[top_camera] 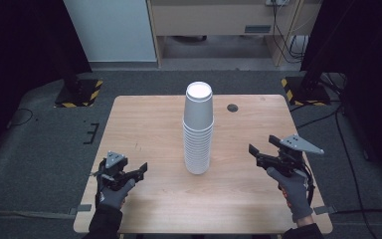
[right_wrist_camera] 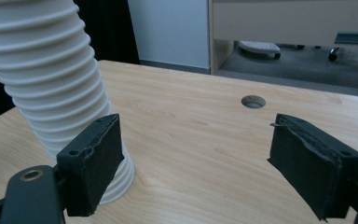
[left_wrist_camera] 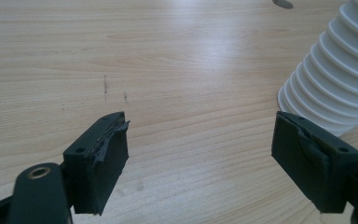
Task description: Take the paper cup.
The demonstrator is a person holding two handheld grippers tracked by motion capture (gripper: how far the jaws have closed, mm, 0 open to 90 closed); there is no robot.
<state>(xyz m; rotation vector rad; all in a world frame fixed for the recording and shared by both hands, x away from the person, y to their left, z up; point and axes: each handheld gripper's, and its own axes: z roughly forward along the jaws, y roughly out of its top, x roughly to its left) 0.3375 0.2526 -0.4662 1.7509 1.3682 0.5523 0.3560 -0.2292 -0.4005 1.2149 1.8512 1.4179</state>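
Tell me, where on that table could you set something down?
Nearly anywhere. The table is bare left of the cup stack, and right of it past the small hole. Only the near corners are taken, by the left gripper and right gripper.

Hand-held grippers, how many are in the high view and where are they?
2. The left hand-held gripper is over the table at its near left, the right hand-held gripper at its near right; the white cup stack stands between them.

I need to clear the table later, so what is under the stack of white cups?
The stack of cups stands mouth-down directly on the bare wooden table. Anything inside the bottom cup is covered.
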